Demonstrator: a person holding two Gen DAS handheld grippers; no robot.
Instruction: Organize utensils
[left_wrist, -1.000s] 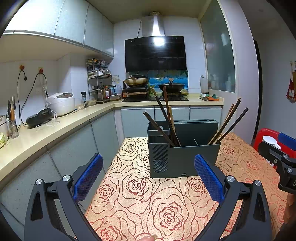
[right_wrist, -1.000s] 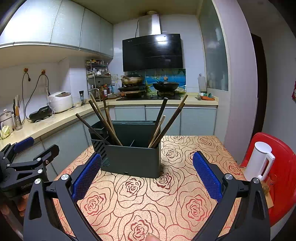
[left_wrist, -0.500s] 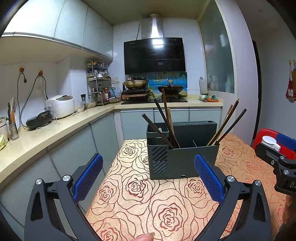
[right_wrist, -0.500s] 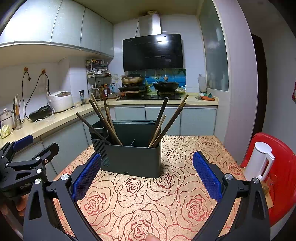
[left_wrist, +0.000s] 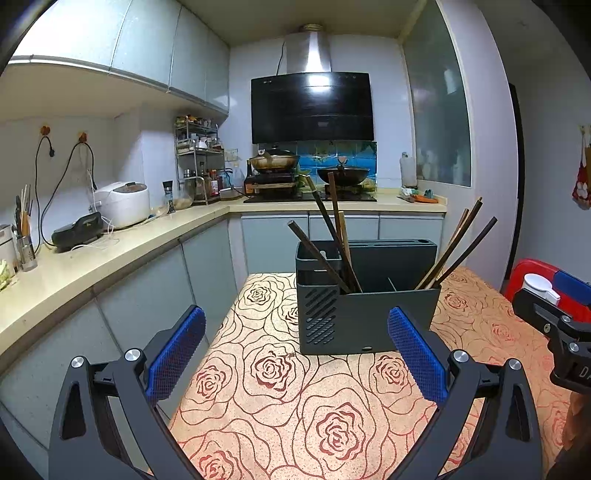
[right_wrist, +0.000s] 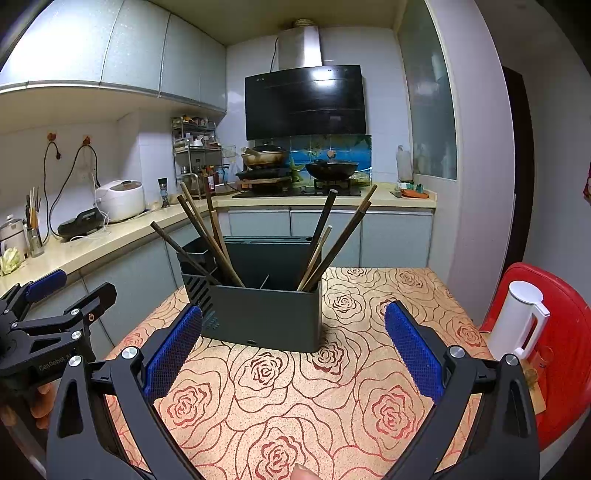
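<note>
Left wrist view: The left gripper (left_wrist: 295, 350) is held with its jaws spread wide and nothing between them, short of the holder (left_wrist: 369, 314). The holder stands upright on the table (left_wrist: 295, 406). Chopsticks are seen in two groups: four at the left end (left_wrist: 328, 240), leaning left and back, and three at the right end (left_wrist: 458, 247), leaning right. The middle compartment appears bare, though its floor is hidden. The right gripper (left_wrist: 554, 317) is seen at the right edge; its jaw state cannot be told from this view.

Right wrist view: The right gripper (right_wrist: 293, 343) is likewise held spread and empty, facing the holder (right_wrist: 266, 314) from near the table edge. Five sticks are counted in the left group (right_wrist: 207, 236) and four in the right group (right_wrist: 332, 236); the counts differ between views because sticks overlap, so neither is to be taken as exact. One holder and two grippers are counted. No chopstick is seen lying loose on the table (right_wrist: 280, 406). The left gripper (right_wrist: 48, 317) is visible at the left edge, jaws parted.

Step in hand: All visible sticks are already stowed in the holder. The scene fits either sticks awaiting regrouping between compartments or a finished sort; which applies is not settled. Any further grasp would call for a narrow pinch on one shaft, clear of its neighbours.
</note>
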